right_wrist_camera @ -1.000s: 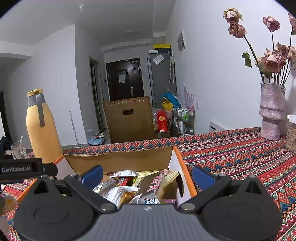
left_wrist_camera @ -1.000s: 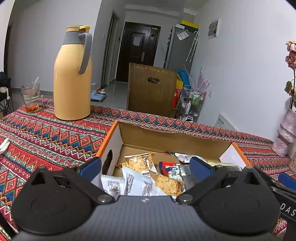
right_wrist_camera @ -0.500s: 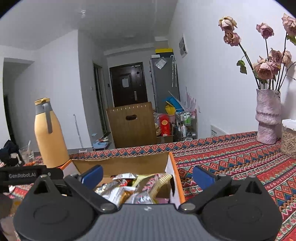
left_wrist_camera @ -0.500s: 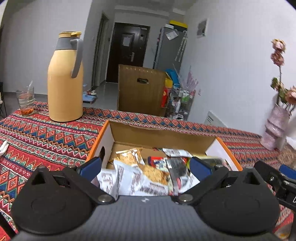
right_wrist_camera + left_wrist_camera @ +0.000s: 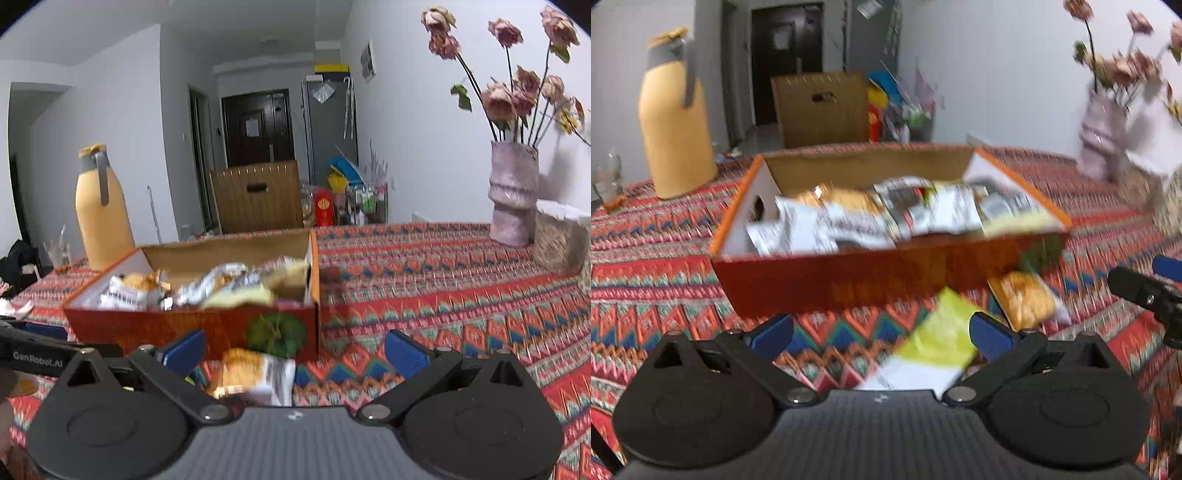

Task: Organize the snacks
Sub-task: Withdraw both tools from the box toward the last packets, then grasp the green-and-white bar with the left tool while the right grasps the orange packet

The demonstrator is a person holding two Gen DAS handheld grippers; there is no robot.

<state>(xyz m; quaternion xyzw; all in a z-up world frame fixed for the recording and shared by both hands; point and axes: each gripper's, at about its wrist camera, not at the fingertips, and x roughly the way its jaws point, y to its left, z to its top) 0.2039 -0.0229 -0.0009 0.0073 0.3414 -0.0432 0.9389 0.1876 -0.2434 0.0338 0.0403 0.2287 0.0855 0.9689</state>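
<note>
An orange cardboard box [image 5: 849, 277] [image 5: 155, 325] full of several snack packets stands on the patterned tablecloth. In front of it lie a yellow-green packet [image 5: 934, 347] and an orange-and-white snack packet [image 5: 1027, 299] [image 5: 255, 373]. My left gripper [image 5: 882, 334] is open, just short of the box, with the yellow-green packet lying on the cloth between its fingers. My right gripper [image 5: 295, 350] is open too, hovering over the orange-and-white packet near the box's front right corner. The left wrist view is motion-blurred.
A yellow thermos [image 5: 676, 122] [image 5: 101, 210] and a glass [image 5: 607, 177] stand at the back left. A vase of dried roses [image 5: 511, 192] and a woven basket [image 5: 561, 236] stand at the right. A wooden chair back [image 5: 256, 195] rises behind the table.
Both grippers have pulled back from above the box toward the near side. The box front and two packets on the cloth have come into view.
</note>
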